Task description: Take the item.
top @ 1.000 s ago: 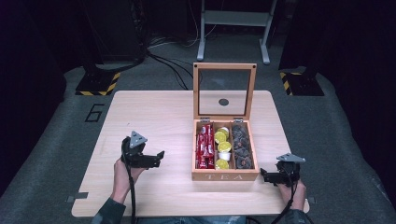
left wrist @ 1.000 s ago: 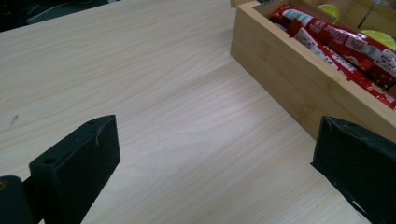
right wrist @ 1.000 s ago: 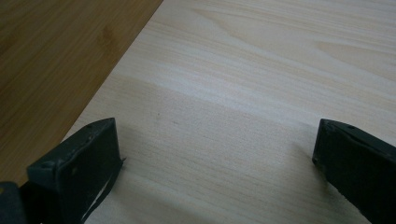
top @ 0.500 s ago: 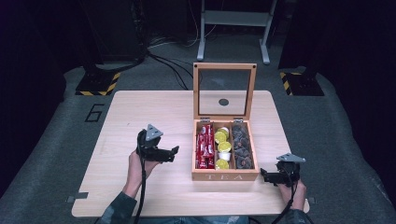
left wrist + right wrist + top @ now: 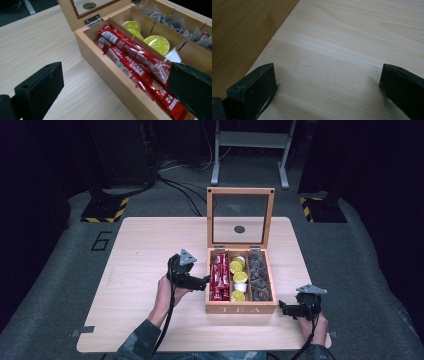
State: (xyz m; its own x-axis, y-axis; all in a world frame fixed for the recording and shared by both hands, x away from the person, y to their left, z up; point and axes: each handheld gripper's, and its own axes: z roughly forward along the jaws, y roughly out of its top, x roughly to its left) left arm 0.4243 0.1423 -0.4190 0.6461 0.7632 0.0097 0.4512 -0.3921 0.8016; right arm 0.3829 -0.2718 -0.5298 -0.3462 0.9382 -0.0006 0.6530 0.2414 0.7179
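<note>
A wooden tea box point(image 5: 241, 308) stands on the table with its glass lid point(image 5: 240, 218) upright. Its left compartment holds red stick packets point(image 5: 219, 277) point(image 5: 140, 62), the middle one yellow-lidded capsules point(image 5: 239, 277) point(image 5: 156, 43), the right one dark tea bags point(image 5: 259, 277) point(image 5: 175, 21). My left gripper point(image 5: 204, 281) point(image 5: 112, 86) is open at the box's left wall, one jaw over the red packets and one outside the box. My right gripper point(image 5: 283, 308) point(image 5: 327, 86) is open, low over bare table beside the box's right front corner, nothing between its jaws.
The light wooden table point(image 5: 145, 255) has free room on its left half and behind the box. The box's side wall point(image 5: 244, 27) is close on the left in the right gripper view. Stands and cables sit on the dark floor beyond the table.
My left gripper has moved right across the table, up to the box's left wall. The right gripper has stayed put.
</note>
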